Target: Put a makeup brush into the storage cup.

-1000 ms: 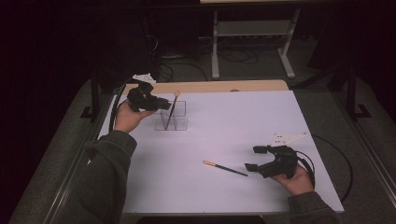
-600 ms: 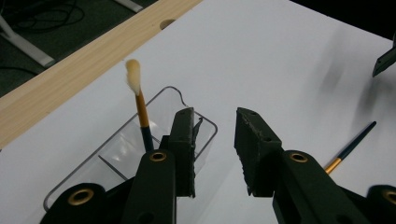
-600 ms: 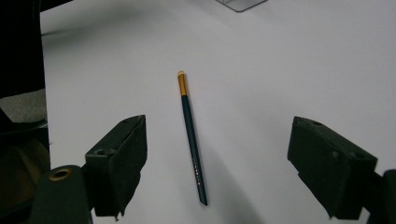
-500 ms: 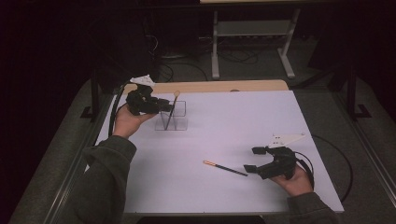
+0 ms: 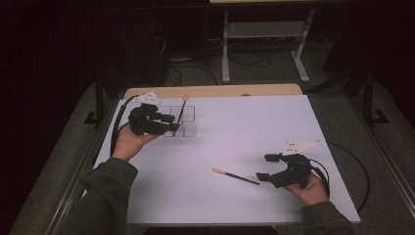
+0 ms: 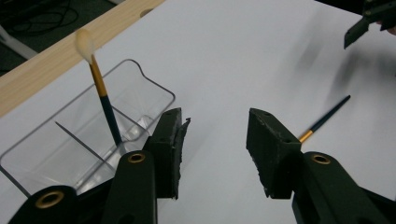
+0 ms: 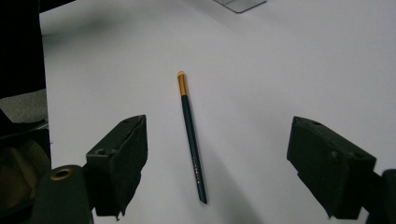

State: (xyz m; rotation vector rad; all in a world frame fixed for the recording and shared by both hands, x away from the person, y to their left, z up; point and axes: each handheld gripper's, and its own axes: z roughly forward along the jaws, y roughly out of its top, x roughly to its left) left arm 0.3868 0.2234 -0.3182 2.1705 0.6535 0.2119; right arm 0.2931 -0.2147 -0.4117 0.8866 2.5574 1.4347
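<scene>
At the far left of the desk (image 5: 235, 122), the left hand-held gripper (image 5: 169, 123) sits just beside the clear plastic organiser (image 5: 188, 113), its jaws now parted and empty. One second ago this gripper was holding the cream-tipped brush (image 5: 180, 113) at the organiser; half a second ago it was still at the brush. The brush now stands unsupported in a compartment, leaning with its cream head up, as the left gripper view confirms (image 6: 103, 100). Judgement: the first brush has been deposited and released.

Near the front of the desk, the second brush (image 5: 236, 176) lies flat on the white surface, well apart from the organiser. It has not moved across the three frames. The right hand-held gripper (image 5: 266, 167) rests close to its dark handle end, jaws spread wide and gripping nothing. In the right gripper view the brush (image 7: 191, 133) lies lengthwise between the open jaws, gold ferrule pointing away.

Judgement: one item is stowed, one remains. The right hand-held gripper is positioned for a pickup, but no contact is made yet.
</scene>
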